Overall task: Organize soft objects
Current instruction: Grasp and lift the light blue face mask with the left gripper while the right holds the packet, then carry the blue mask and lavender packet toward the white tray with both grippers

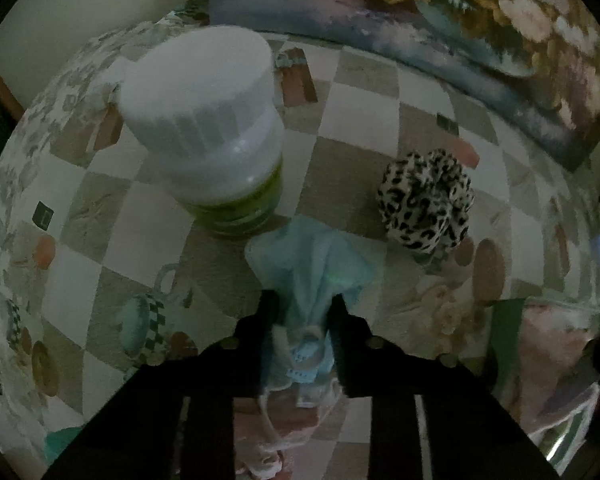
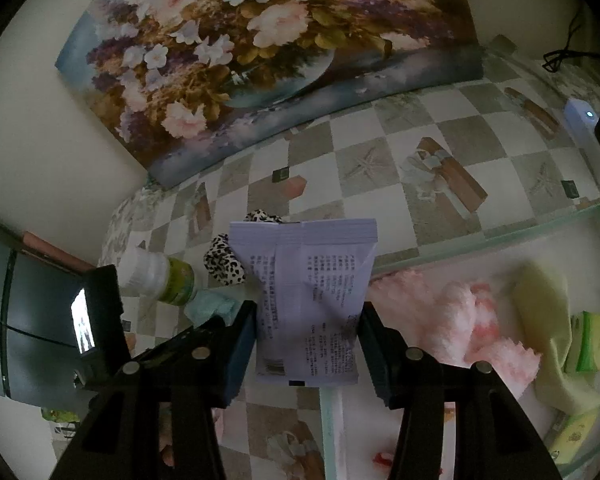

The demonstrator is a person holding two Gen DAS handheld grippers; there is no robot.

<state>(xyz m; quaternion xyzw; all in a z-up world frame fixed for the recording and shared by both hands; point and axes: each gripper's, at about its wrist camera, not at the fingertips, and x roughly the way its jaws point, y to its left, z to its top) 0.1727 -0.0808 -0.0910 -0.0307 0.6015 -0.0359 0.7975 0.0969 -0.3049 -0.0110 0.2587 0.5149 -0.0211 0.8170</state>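
Checked tablecloth [image 1: 340, 128], white-lidded jar [image 1: 204, 120] beside leopard scrunchie [image 1: 426, 200]; left tongs [image 1: 302, 300] pinching teal cloth [image 1: 312, 264]; right tongs [image 2: 308, 320] gripping white packet [image 2: 308, 280]

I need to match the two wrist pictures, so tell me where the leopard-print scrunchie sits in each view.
Left wrist view: the leopard-print scrunchie lies right of centre on the checked tablecloth, beyond the light blue cloth.
Right wrist view: the scrunchie is left of centre, partly hidden behind the white packet.
Shared landmark: the white-lidded jar.
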